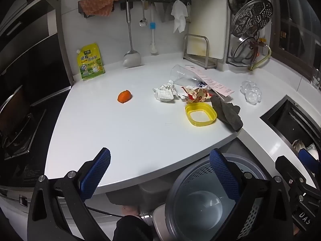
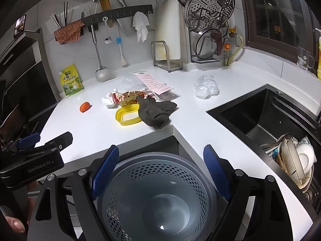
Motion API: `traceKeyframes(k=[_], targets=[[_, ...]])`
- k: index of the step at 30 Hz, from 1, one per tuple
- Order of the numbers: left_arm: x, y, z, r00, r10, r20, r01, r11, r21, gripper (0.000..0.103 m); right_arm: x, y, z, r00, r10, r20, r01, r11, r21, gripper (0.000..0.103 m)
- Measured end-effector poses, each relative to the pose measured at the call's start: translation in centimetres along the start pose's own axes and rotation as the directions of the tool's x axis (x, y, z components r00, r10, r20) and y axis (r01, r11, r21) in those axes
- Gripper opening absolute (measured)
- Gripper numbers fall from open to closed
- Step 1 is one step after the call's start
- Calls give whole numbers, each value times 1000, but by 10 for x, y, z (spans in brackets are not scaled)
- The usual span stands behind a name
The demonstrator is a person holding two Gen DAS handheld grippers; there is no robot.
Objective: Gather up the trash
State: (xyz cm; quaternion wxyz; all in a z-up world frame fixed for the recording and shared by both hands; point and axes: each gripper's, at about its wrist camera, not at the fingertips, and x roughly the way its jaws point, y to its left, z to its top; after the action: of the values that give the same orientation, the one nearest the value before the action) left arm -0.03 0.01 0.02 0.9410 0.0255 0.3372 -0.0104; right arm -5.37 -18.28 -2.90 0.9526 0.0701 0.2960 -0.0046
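1. Trash lies scattered on the white counter point(image 1: 120, 136), mostly toward its far right part, near the corner where the counter turns to the sink point(image 2: 260, 118)
2. Grey bin point(image 2: 154, 196) with a perforated wall stands below the counter's front edge, under both grippers; its inside looks bare except for a small pale speck
3. Left gripper point(image 1: 160, 174) hangs over the counter's front edge, its blue-padded fingers point(image 1: 96, 172) spread wide apart and holding nothing
4. Right gripper point(image 2: 160, 170) hangs over the bin, its fingers point(image 2: 215, 172) also spread wide with nothing between them
5. Dark grey cloth point(image 2: 156, 110) lies crumpled at the counter's front corner, touching the yellow lid
6. Clear plastic cup point(image 1: 184, 78) lies on its side at the back of the pile, with a long pink receipt point(image 2: 152, 82) beside it
7. Clear crumpled plastic bag point(image 2: 206, 87) sits apart, to the right of the pile, near the sink
8. Yellow lid point(image 1: 200, 114) rests flat in front of the pile
9. Red and cream wrapper point(image 1: 197, 95) is crumpled between the cup and the lid
10. White paper ball point(image 1: 164, 93) sits just left of the wrapper
11. Orange peel point(image 1: 124, 96) lies alone, well left of the pile
12. Yellow-green pouch point(image 1: 90, 62) stands against the back wall at far left
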Motion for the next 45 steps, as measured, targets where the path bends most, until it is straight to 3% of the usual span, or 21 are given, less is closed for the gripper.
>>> traceKeyframes(k=[45], targets=[[2,7,1,1000,-4,-11,4,1000,-11,97,-2,-1,-1,1000,-2,7,2,1000,2,82]])
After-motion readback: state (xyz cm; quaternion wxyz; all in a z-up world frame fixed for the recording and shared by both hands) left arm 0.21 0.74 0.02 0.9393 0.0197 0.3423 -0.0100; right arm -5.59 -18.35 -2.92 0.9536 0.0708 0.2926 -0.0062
